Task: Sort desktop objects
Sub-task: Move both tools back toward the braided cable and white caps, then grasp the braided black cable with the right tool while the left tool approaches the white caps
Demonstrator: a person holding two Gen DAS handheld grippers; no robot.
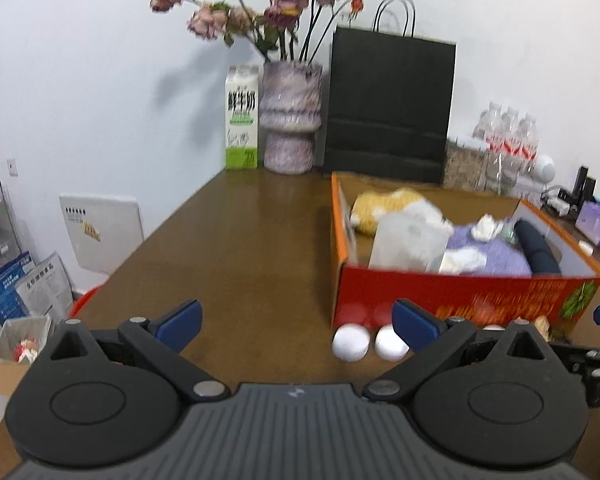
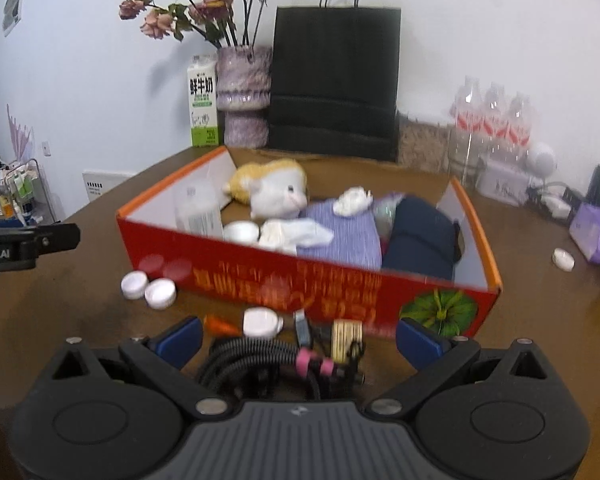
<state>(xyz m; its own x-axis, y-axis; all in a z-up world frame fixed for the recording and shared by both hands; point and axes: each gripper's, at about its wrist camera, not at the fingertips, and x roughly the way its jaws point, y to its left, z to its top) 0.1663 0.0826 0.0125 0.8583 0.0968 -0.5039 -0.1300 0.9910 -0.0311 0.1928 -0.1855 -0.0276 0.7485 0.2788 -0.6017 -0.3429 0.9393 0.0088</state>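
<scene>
Right claw (image 2: 298, 338) spread wide and empty above a tangle of black cables (image 2: 256, 364) on the tabletop (image 2: 80, 320), just before the red box (image 2: 260, 276); left claw (image 1: 296, 326) likewise wide, near two white caps (image 1: 369, 343); advice: centre over the bundle, descend, pinch several loops together.

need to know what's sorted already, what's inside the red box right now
Inside the red box: a plush toy, a clear plastic container, purple cloth, crumpled tissues, a white cap and a dark navy bundle. Whatever lies beneath the cloth is hidden.
</scene>
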